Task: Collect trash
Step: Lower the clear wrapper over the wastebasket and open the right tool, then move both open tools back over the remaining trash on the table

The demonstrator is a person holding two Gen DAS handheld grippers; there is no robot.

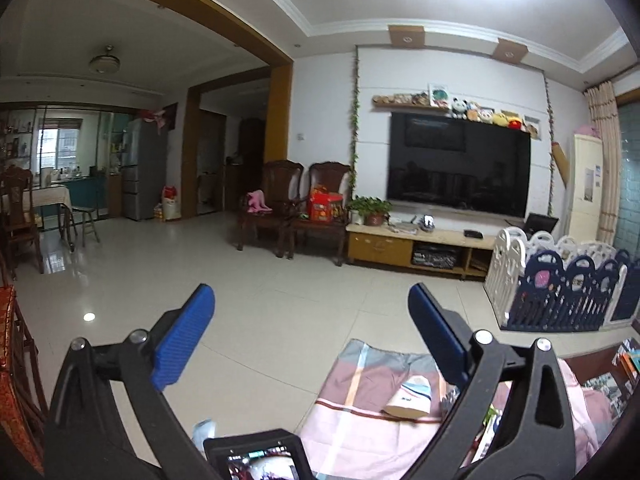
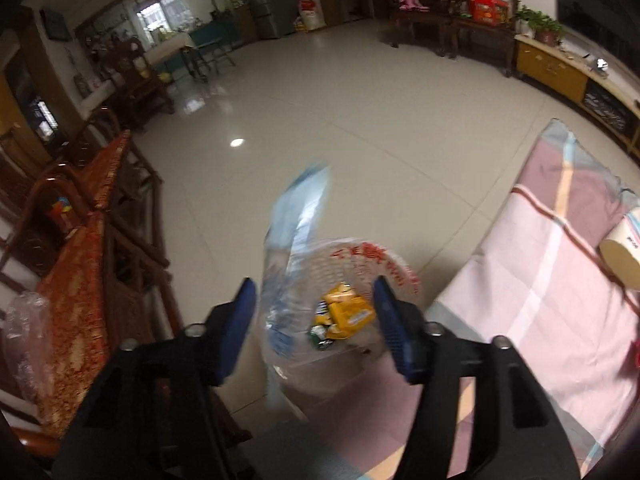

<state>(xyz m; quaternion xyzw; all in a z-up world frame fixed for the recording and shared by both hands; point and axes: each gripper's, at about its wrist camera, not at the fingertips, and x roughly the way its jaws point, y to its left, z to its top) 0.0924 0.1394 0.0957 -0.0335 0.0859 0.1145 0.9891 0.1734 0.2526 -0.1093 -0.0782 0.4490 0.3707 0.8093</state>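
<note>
In the right wrist view, a trash basket lined with a clear plastic bag with red print (image 2: 360, 264) stands on the floor beside the table. Yellow wrappers (image 2: 346, 312) lie inside it. A crumpled bluish plastic piece (image 2: 298, 208), blurred, is in the air above the basket's left rim. My right gripper (image 2: 316, 320) is open and empty right above the basket. My left gripper (image 1: 312, 320) is open and empty, held high over the floor and the table's near corner. A cream tissue pack (image 1: 410, 398) lies on the pink checked tablecloth (image 1: 360, 420).
Wooden chairs with red-gold cushions (image 2: 76, 280) stand at the left. A TV cabinet (image 1: 416, 246), two dark chairs (image 1: 296, 208) and a baby fence (image 1: 560, 288) line the far side. Open tiled floor (image 1: 200, 264) lies between.
</note>
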